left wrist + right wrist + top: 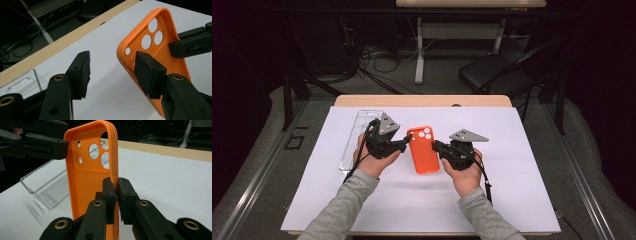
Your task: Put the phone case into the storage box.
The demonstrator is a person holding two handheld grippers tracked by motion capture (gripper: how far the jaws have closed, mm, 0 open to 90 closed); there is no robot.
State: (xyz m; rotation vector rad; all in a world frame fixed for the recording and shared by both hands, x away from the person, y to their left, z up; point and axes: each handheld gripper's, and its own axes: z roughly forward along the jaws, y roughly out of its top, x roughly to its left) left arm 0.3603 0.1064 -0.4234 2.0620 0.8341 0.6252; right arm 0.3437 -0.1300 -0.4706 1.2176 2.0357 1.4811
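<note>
High view: right claw (436,147) pinches orange case (423,150) edge; left claw (406,138) half-wide (bare sheet (512,165) around).

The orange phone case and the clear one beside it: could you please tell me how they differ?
The orange phone case is opaque and held up off the table, its edge pinched by the right gripper; the clear case is see-through and lies flat on the white sheet, untouched. The left gripper reaches for the orange one, not the clear one. Both have camera cutouts.

One orange phone case (423,149), one clear plastic tray (358,136), two grippers, left gripper (404,142), right gripper (437,146), one white mat (512,165)
</note>
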